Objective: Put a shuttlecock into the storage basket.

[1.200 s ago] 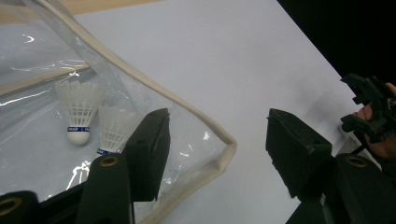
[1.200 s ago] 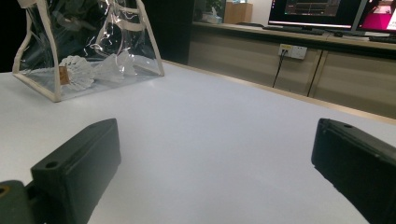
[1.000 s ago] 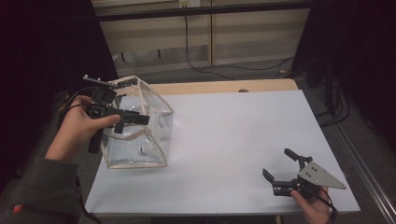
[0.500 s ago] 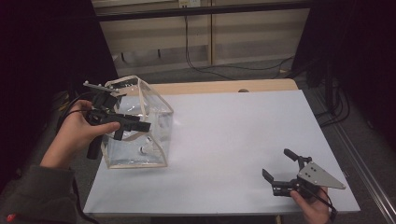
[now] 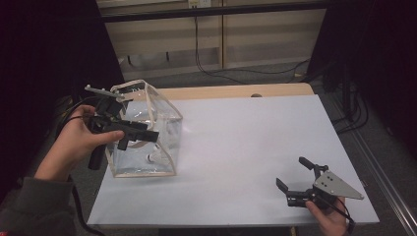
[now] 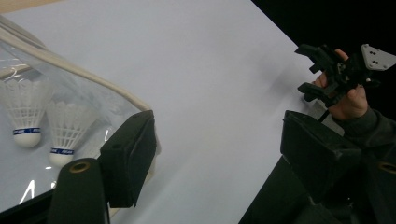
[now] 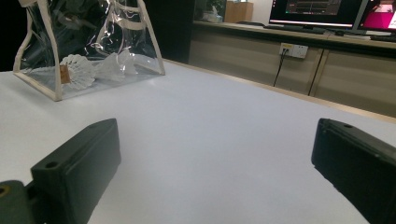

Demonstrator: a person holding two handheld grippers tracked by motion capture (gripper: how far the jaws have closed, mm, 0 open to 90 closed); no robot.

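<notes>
A bag [image 5: 147, 132] is set on the left part of the table [image 5: 246, 142], near its left edge. Two shuttlecocks [image 6: 25, 114] are seen inside the bag, side by side on its bottom. The left tool [image 5: 135, 132] is held over the bag's near left side, above its rim. The right tool [image 5: 292, 174] is held well apart from the bag, at the table's near right corner, just above the surface.
</notes>
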